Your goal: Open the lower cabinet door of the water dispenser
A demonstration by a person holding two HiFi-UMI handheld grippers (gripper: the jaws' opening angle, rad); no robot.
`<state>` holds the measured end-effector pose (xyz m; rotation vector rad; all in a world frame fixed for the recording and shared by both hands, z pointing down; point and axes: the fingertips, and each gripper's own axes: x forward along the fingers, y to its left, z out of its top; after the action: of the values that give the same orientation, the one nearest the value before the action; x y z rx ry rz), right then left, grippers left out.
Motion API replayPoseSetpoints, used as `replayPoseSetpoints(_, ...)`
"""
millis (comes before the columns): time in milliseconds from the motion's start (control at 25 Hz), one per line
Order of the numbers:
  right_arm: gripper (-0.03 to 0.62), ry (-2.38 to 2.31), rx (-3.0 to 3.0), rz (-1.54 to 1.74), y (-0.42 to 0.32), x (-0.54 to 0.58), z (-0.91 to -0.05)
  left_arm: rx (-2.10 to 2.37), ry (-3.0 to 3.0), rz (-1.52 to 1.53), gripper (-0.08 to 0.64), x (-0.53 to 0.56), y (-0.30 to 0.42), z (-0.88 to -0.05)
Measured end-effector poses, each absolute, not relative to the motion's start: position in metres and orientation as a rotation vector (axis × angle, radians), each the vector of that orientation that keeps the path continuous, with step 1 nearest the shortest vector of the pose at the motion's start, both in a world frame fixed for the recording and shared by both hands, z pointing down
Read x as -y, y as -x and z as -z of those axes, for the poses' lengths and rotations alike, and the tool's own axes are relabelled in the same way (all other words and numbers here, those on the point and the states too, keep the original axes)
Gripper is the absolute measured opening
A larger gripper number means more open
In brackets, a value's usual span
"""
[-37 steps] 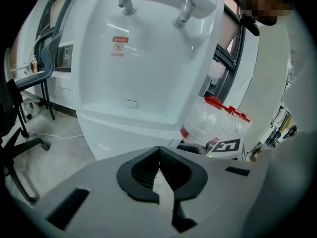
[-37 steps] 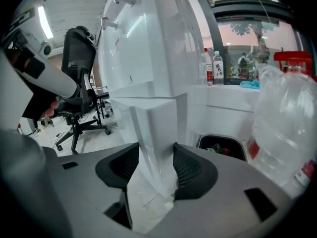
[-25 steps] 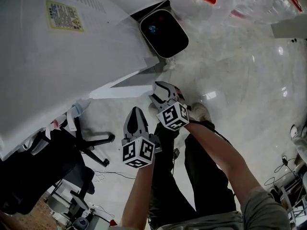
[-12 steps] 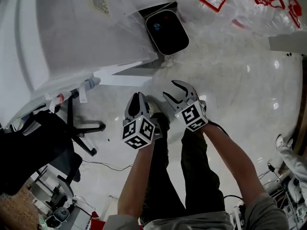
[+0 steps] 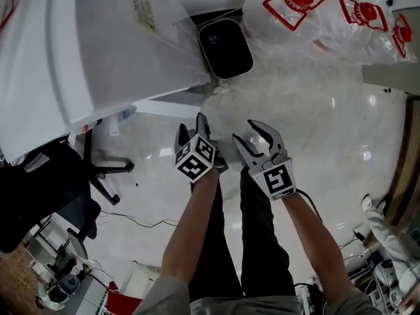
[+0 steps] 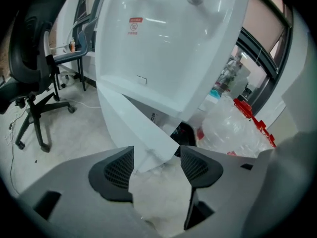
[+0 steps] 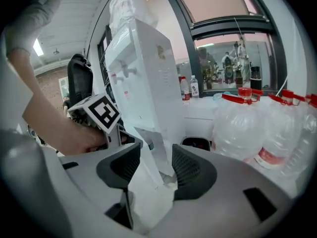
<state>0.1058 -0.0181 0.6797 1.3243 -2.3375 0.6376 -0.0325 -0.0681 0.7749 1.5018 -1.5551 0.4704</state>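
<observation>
The white water dispenser (image 5: 98,44) fills the upper left of the head view. Its lower cabinet door (image 5: 164,107) stands swung out from the body. My left gripper (image 5: 191,128) hangs just below the door's free edge. Its jaws are opening, and nothing lies between the pads. In the left gripper view the door (image 6: 141,130) shows beyond the left gripper (image 6: 156,157), apart from it. My right gripper (image 5: 248,135) is open and empty beside the left one. In the right gripper view the door (image 7: 151,145) stands ahead of the right gripper (image 7: 154,158).
A black waste bin (image 5: 226,48) stands on the floor against the dispenser's side. Large water bottles with red caps (image 5: 315,12) crowd the top right. A black office chair (image 5: 59,189) stands at the left. The person's legs are below the grippers.
The left jaws, shut before, have spread wide, and that gripper has shifted toward the door's edge. The right gripper has drawn back from the door, to the right.
</observation>
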Motion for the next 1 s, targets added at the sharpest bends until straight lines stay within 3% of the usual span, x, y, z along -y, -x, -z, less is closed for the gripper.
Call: replayPoseSetpoints(1000,0.101,-1.305,2.355,-0.774,-0.113,-0.005,-0.658,1.578,-1.245,-0.381,0.296,0.097,0.024,-0.799)
